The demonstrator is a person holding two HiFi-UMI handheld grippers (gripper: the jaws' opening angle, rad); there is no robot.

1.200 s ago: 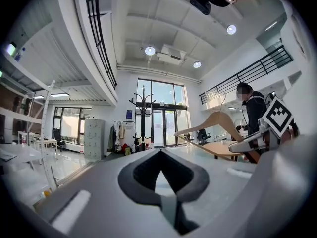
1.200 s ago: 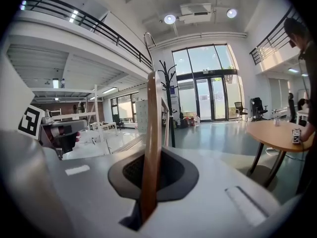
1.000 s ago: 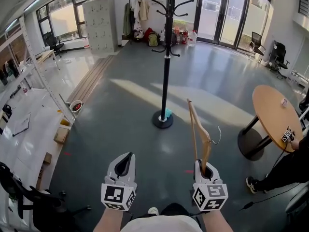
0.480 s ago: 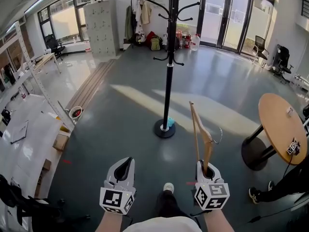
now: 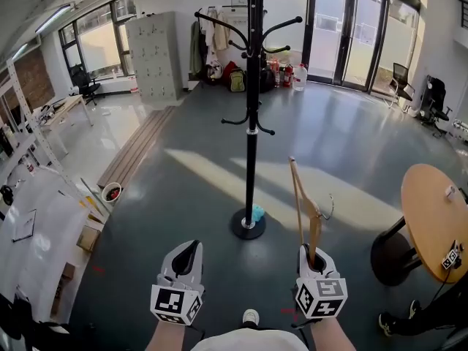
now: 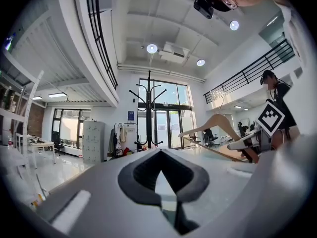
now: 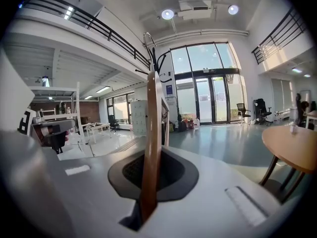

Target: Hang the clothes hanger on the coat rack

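Observation:
A black coat rack (image 5: 251, 123) with curved hooks stands on a round base (image 5: 248, 224) on the grey floor ahead of me. My right gripper (image 5: 316, 257) is shut on one end of a wooden clothes hanger (image 5: 303, 205), which stands upright from the jaws with its metal hook (image 5: 329, 206) pointing right. In the right gripper view the hanger (image 7: 151, 133) rises from between the jaws, and the rack's top (image 7: 157, 63) shows behind it. My left gripper (image 5: 187, 256) is shut on nothing, level with the right one. In the left gripper view the rack (image 6: 149, 114) and hanger (image 6: 217, 123) lie ahead.
A round wooden table (image 5: 434, 218) on a dark foot stands at the right, with a person's leg (image 5: 417, 316) below it. Grey lockers (image 5: 153, 46), clothes and bags (image 5: 219, 50) line the back wall by glass doors (image 5: 344, 31). White shelving and benches (image 5: 36, 210) fill the left.
The coat rack's base has slid lower and nearer in the head view. Both grippers keep their places, and the hanger stays in the right one.

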